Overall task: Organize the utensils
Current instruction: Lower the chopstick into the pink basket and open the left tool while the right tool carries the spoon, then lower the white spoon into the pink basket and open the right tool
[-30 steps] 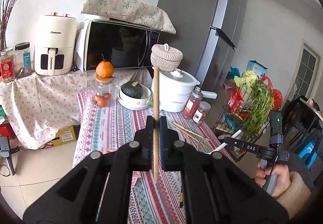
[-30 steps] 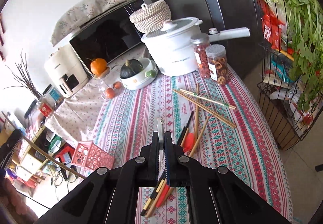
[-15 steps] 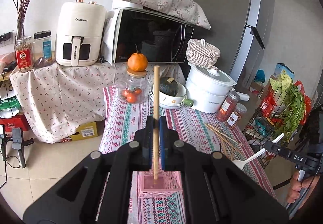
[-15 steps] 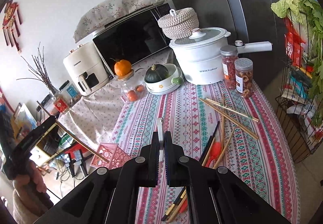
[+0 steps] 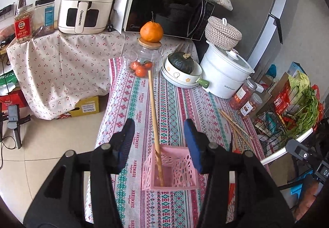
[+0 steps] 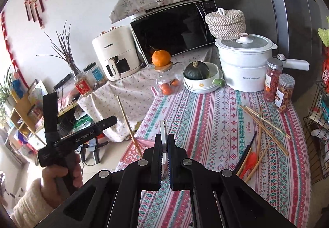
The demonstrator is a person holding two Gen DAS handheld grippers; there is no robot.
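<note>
We let one chopstick go into the pink basket and bring the white utensil after it.

Our left hand-held gripper (image 5: 159, 141) is opening, its blue pads clear of the wooden chopstick (image 5: 155, 123), which stands tilted with its lower end inside the pink basket (image 5: 185, 166) near the edge of the tabletop (image 5: 174, 104), because the basket is where utensils are collected. Our right hand-held gripper (image 6: 164, 155) is clamped together on a thin white utensil (image 6: 163, 131), probably a fork or spoon handle, held upright so it can drop in too. More chopsticks (image 6: 265, 123) lie loose on the cloth, not yet sorted.
</note>
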